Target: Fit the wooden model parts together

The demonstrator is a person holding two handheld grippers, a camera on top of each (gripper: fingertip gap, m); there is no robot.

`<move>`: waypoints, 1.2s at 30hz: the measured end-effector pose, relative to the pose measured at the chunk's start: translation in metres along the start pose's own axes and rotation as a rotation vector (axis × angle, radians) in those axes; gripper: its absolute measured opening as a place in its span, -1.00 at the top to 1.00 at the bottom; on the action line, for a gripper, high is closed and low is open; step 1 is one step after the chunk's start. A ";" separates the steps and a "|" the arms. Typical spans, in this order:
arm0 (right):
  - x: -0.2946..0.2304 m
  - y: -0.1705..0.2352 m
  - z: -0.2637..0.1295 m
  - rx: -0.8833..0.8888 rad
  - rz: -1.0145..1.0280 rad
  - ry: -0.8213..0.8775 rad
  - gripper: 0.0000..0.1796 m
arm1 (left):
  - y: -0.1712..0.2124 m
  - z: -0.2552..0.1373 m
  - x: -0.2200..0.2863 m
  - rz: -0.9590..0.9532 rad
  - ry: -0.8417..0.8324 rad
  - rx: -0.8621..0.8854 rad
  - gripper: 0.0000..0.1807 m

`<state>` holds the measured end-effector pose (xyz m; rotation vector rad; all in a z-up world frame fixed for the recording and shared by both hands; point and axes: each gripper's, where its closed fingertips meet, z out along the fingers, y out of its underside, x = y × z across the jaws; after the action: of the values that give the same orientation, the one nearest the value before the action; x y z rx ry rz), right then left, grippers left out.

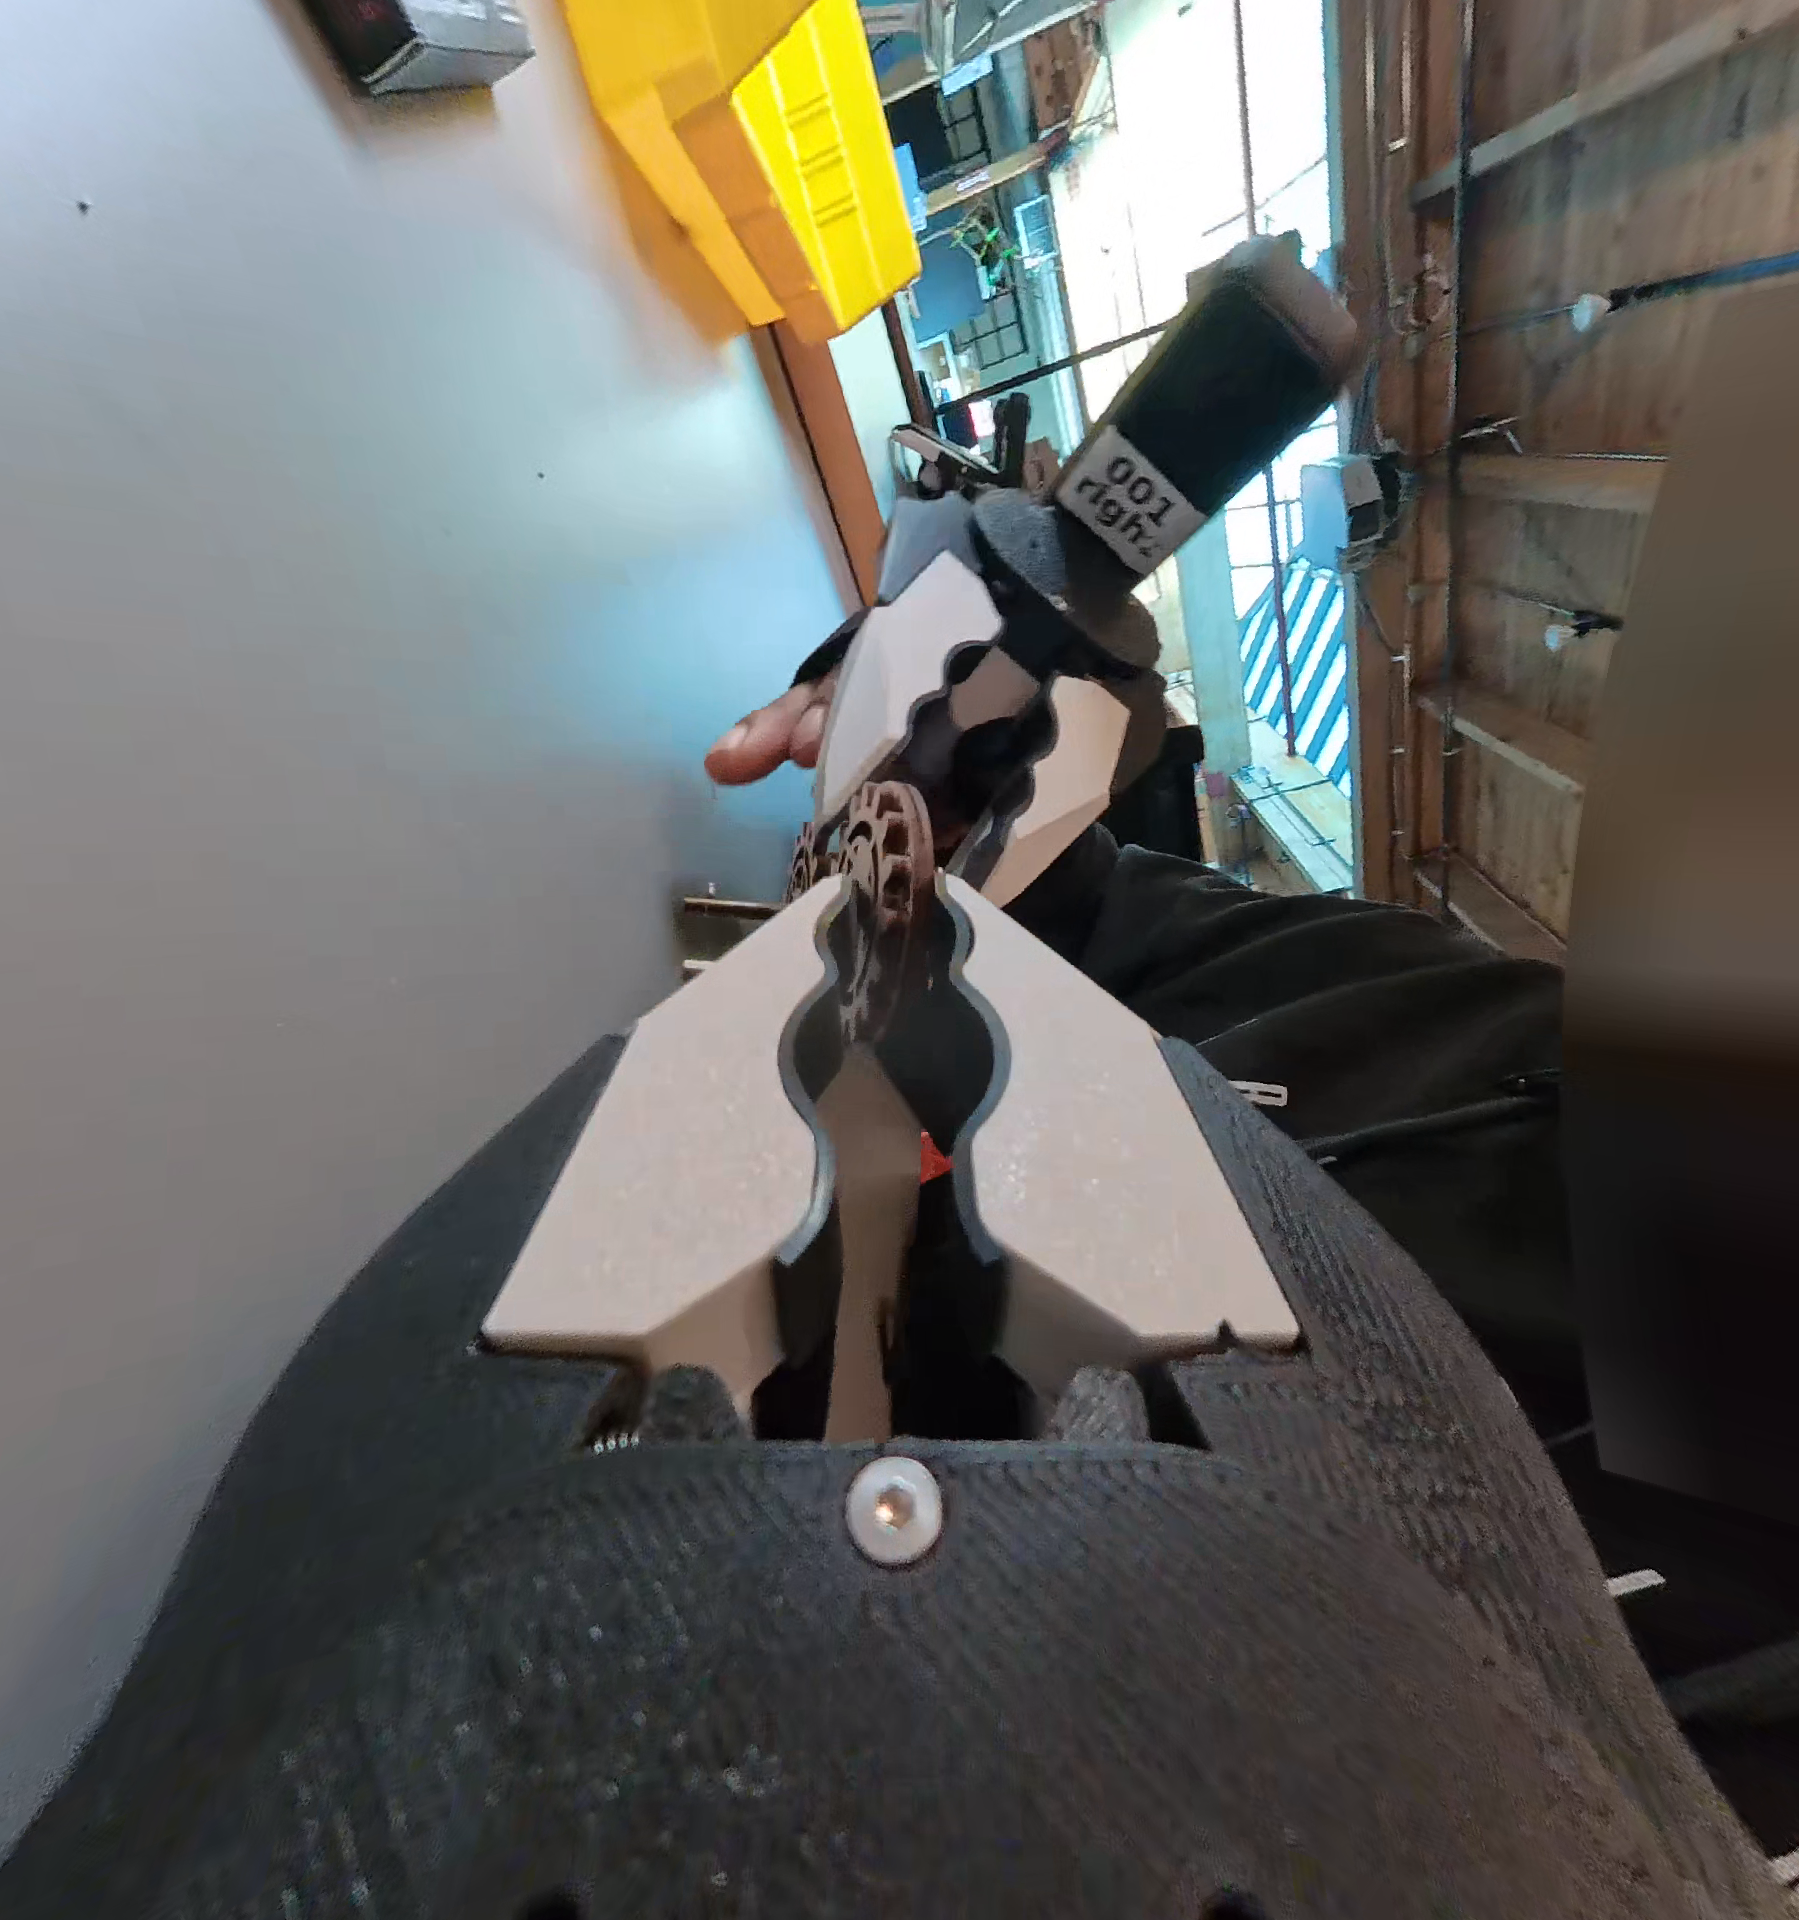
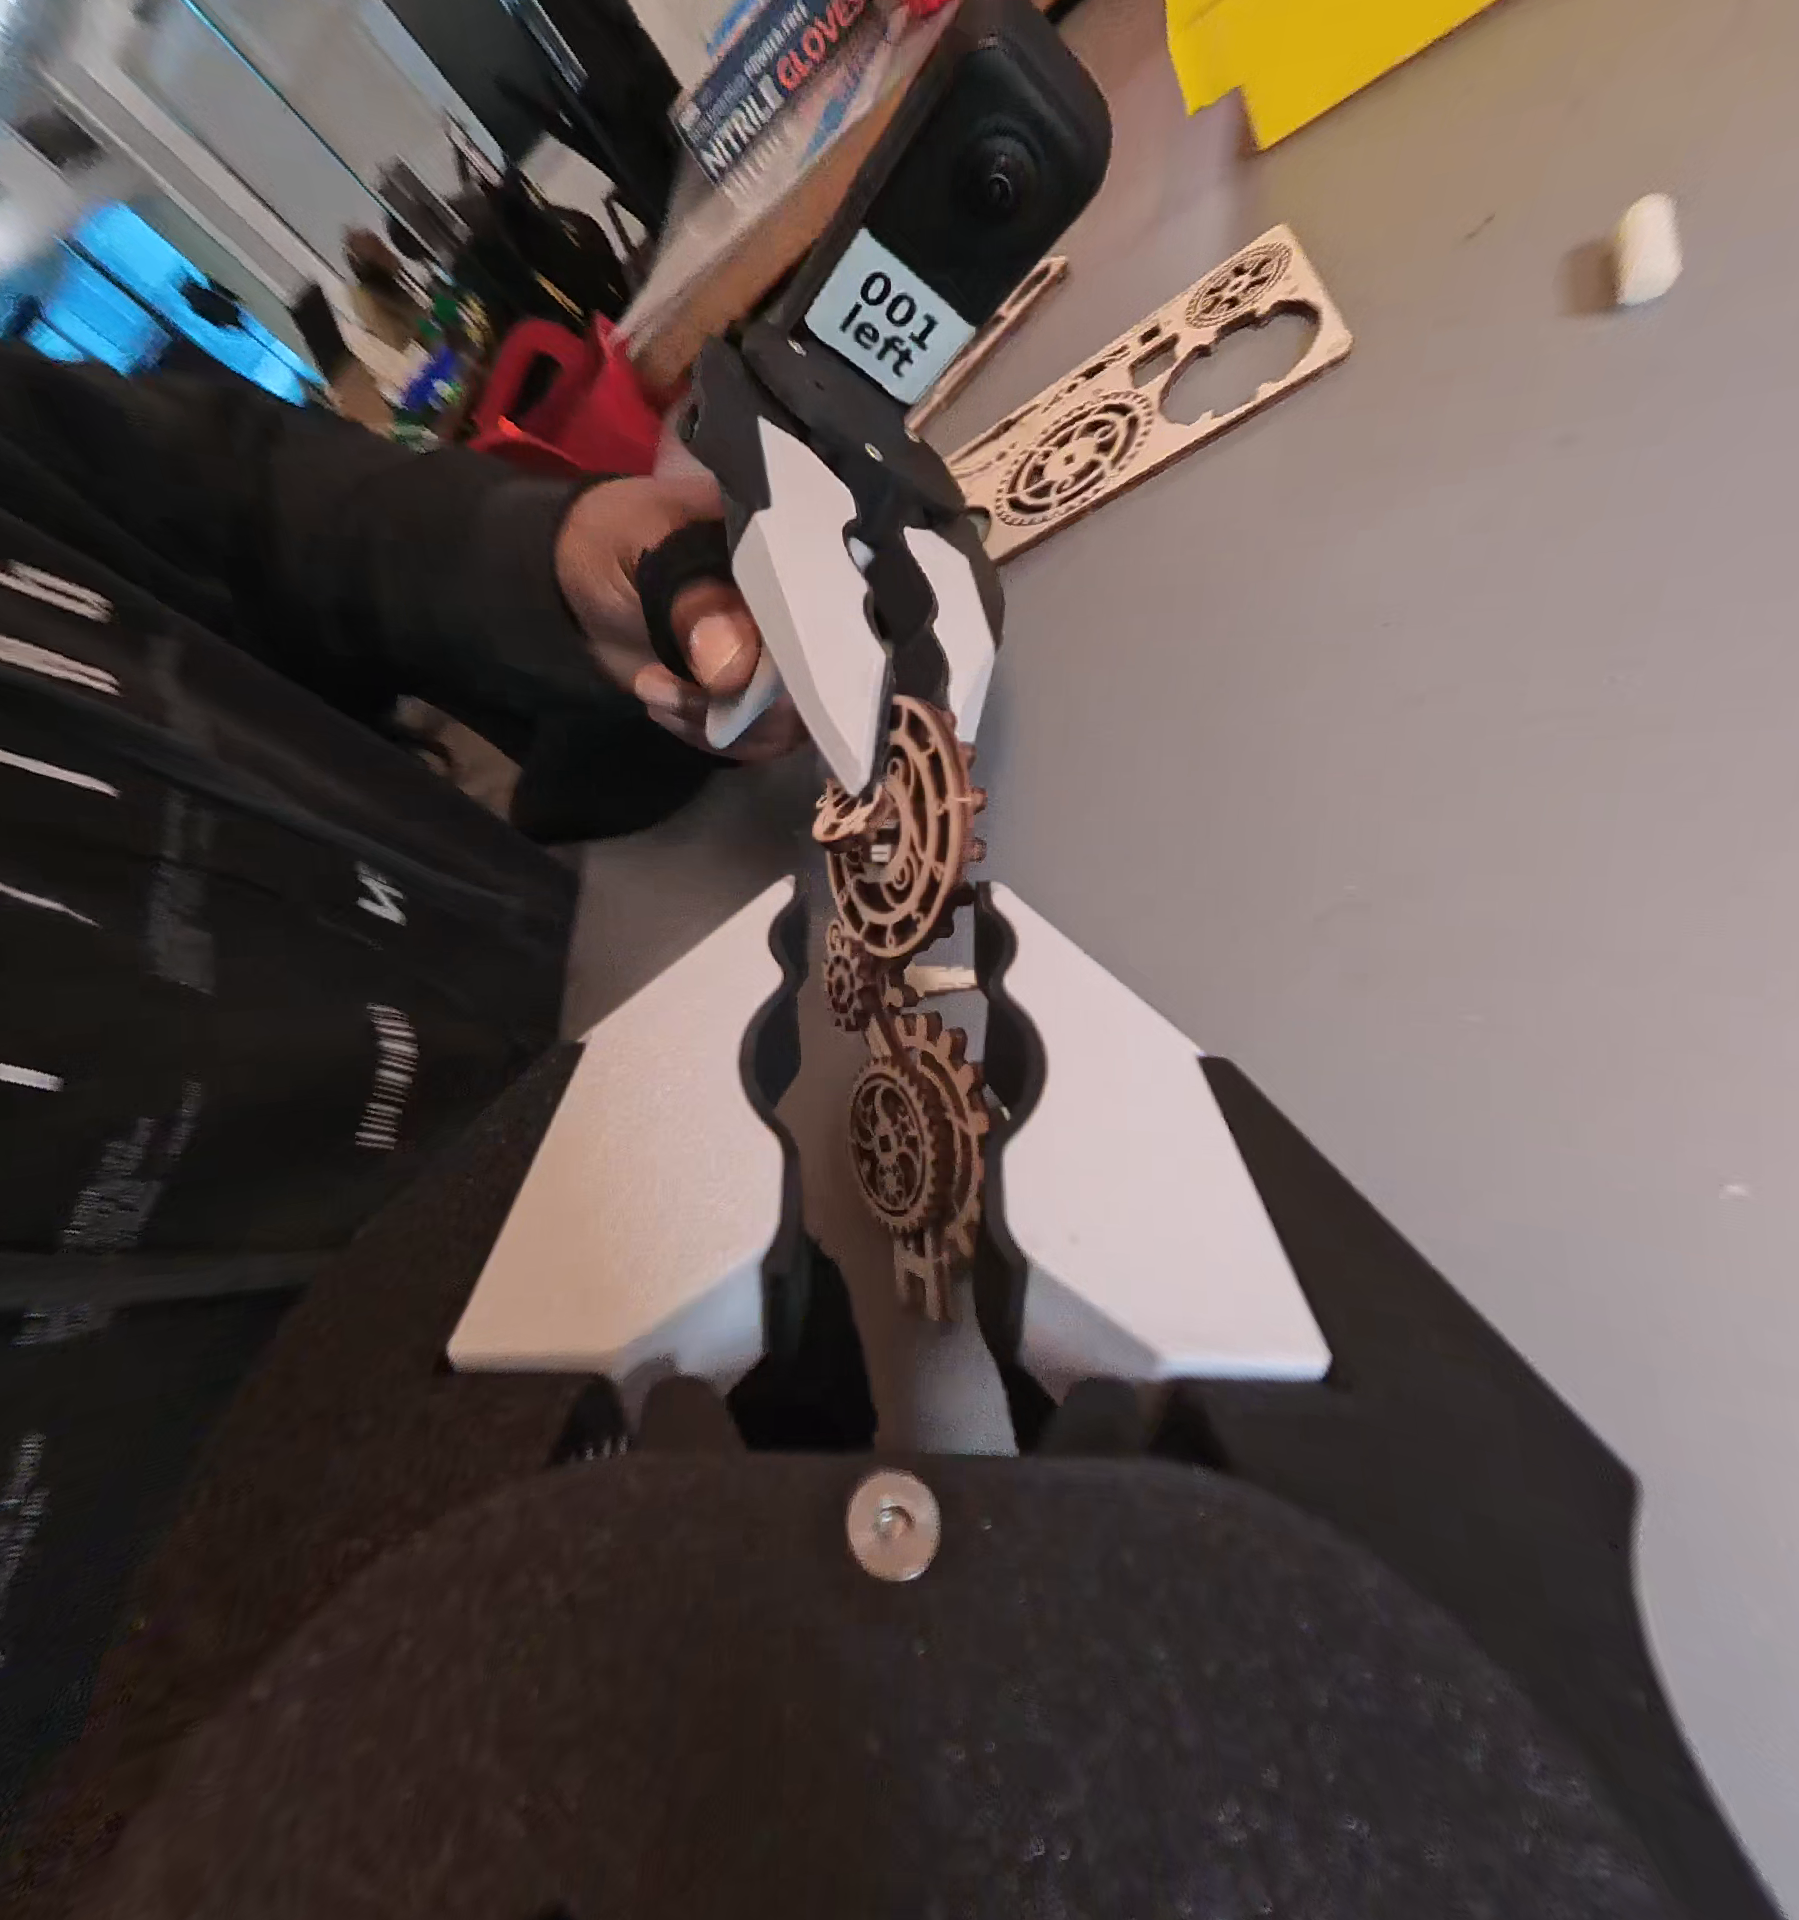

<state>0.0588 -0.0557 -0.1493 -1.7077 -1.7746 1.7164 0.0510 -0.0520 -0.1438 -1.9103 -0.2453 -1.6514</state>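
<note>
A wooden gear assembly (image 2: 910, 1039) of linked gears hangs above the grey table (image 2: 1446, 883). My left gripper (image 1: 887, 888) is shut on its upper gear (image 1: 879, 956). In the right wrist view, the left gripper (image 2: 910, 748) pinches that top gear (image 2: 910, 821) from above. My right gripper (image 2: 890, 894) stands partly open around the lower gear (image 2: 916, 1143). The gear rests against one finger, with a gap on the other side. The right gripper also shows in the left wrist view (image 1: 916, 842), facing mine tip to tip.
A flat wooden parts sheet (image 2: 1134, 416) with cut-out holes lies on the table beyond the grippers. A small white object (image 2: 1643, 265) lies farther right. Yellow bins (image 1: 801, 166) and a glove box (image 2: 770, 114) stand at the table's far side. The person's hand (image 2: 656, 582) and dark sleeve are close by. My two grippers' fingertips are within a few centimetres of each other. Both grippers' tips are roughly 20 centimetres from the small white object (image 2: 1643, 265).
</note>
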 end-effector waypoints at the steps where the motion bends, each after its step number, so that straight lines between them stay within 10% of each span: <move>1: 0.001 0.000 -0.003 -0.003 -0.043 0.027 0.68 | 0.000 0.002 -0.002 0.002 -0.014 -0.008 0.88; 36: 0.028 0.011 -0.007 -0.111 -0.032 0.057 0.84 | 0.000 0.019 -0.022 0.230 -0.170 -0.103 0.86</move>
<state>0.0606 -0.0343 -0.1711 -1.7418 -1.8942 1.5676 0.0622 -0.0362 -0.1654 -2.0731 -0.0055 -1.3764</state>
